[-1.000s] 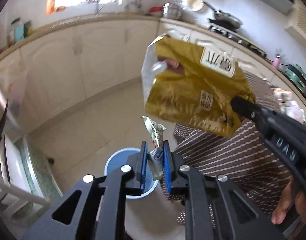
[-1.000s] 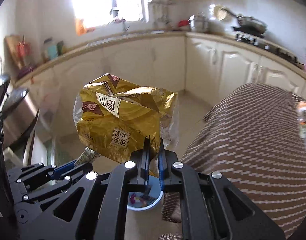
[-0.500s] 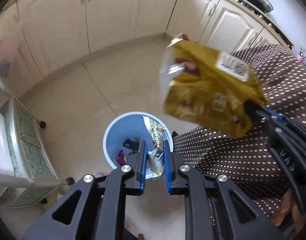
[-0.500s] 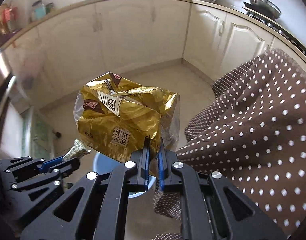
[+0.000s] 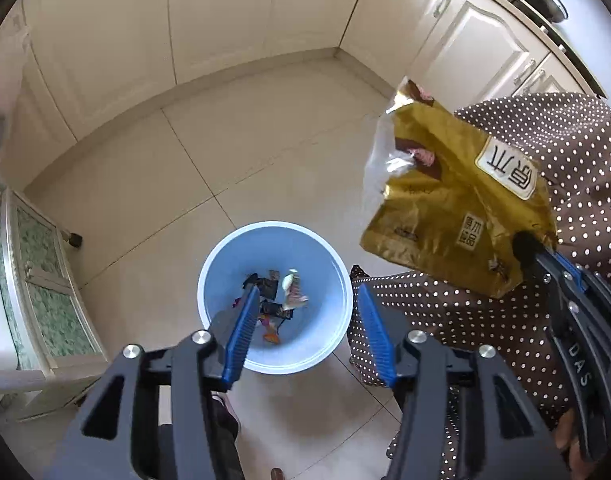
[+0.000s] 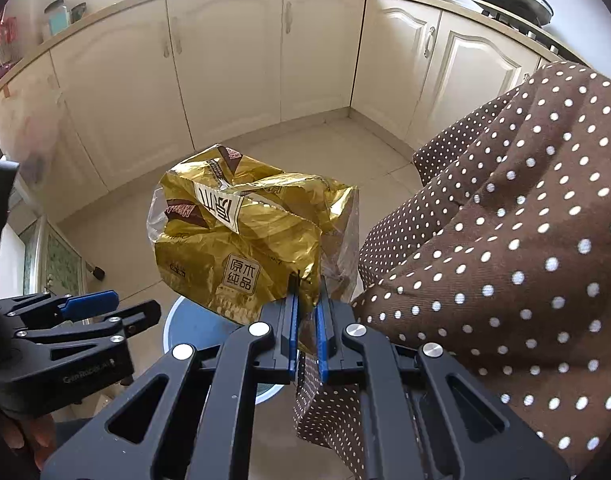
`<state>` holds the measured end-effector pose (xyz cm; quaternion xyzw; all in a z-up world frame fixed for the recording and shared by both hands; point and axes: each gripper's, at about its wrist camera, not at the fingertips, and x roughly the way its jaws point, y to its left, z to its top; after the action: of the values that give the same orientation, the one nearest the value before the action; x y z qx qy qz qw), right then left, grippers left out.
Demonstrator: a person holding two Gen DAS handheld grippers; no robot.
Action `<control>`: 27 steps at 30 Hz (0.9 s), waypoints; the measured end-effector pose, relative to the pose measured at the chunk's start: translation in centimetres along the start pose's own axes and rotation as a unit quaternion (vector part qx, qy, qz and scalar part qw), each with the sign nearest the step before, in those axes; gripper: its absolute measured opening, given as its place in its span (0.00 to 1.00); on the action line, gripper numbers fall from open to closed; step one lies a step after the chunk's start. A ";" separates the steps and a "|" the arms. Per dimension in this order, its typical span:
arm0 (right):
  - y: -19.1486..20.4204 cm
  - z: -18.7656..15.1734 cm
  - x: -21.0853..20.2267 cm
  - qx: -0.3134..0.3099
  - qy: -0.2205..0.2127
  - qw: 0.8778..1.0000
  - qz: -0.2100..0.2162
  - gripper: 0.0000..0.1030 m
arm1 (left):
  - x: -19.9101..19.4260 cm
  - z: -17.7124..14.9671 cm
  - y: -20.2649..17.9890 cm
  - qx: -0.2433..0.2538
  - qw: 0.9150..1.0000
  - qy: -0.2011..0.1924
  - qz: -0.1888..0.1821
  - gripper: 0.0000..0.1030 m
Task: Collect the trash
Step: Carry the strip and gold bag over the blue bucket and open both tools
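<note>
A light blue bin (image 5: 329, 264) stands on the tiled floor, with several small wrappers (image 5: 291, 292) at its bottom. My left gripper (image 5: 307, 300) is open and empty, held directly above the bin. My right gripper (image 6: 305, 292) is shut on the lower corner of a crumpled gold snack bag (image 6: 245, 236). The bag (image 5: 457, 208) hangs in the air to the right of the bin and higher. In the right wrist view the bin (image 6: 185, 320) shows below the bag, and the left gripper (image 6: 105, 306) is at the lower left.
A table with a brown polka-dot cloth (image 6: 505, 240) stands right beside the bin. Cream kitchen cabinets (image 6: 233, 60) line the far walls. A white cabinet with green glass panels (image 5: 37, 280) stands on the left.
My left gripper has opened and let go of the small wrapper, which now lies in the bin. Both grippers tilted further down towards the floor. The right gripper still holds the gold bag.
</note>
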<state>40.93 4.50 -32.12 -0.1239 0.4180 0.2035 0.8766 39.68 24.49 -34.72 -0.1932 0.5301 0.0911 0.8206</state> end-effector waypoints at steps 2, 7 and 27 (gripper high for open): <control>0.1 -0.1 0.1 -0.002 0.002 1.000 0.000 0.06 | -0.3 -0.1 0.5 -0.003 1.000 -0.002 0.003 0.49; 0.8 -0.3 0.7 -0.014 0.018 1.000 0.008 0.07 | -1.3 -0.7 1.7 -0.022 1.000 -0.010 0.005 0.50; 4.6 -0.5 5.6 -0.027 0.086 0.995 0.041 0.37 | -0.4 -1.5 3.4 -0.041 0.999 0.009 0.003 0.52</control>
<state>41.64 9.81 -37.02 -0.1474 0.4908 0.2390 0.8248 37.08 26.97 -35.66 -0.2258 0.5342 0.1128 0.8068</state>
